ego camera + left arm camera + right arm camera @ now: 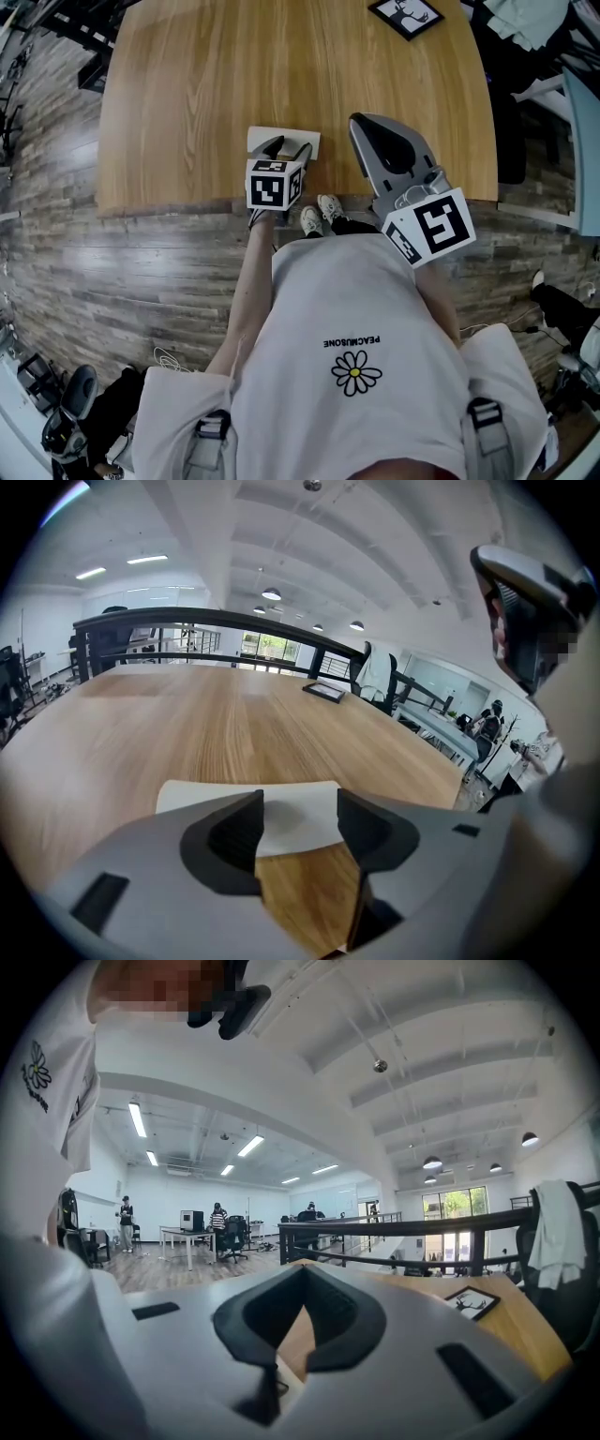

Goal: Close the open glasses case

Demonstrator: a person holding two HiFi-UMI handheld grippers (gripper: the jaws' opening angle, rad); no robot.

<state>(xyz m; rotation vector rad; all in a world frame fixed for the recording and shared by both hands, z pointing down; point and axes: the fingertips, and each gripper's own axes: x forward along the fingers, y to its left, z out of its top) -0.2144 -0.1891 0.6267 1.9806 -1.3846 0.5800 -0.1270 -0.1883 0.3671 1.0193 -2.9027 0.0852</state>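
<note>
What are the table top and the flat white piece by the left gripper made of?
Table top: wood or wood-look veneer, judging by the light tan colour and long grain lines. The soft, even sheen suggests a satin finish.
White piece: unclear. It is smooth, matte white, thin and flat, with no visible texture, so it could be plastic, card or faux leather.
</note>
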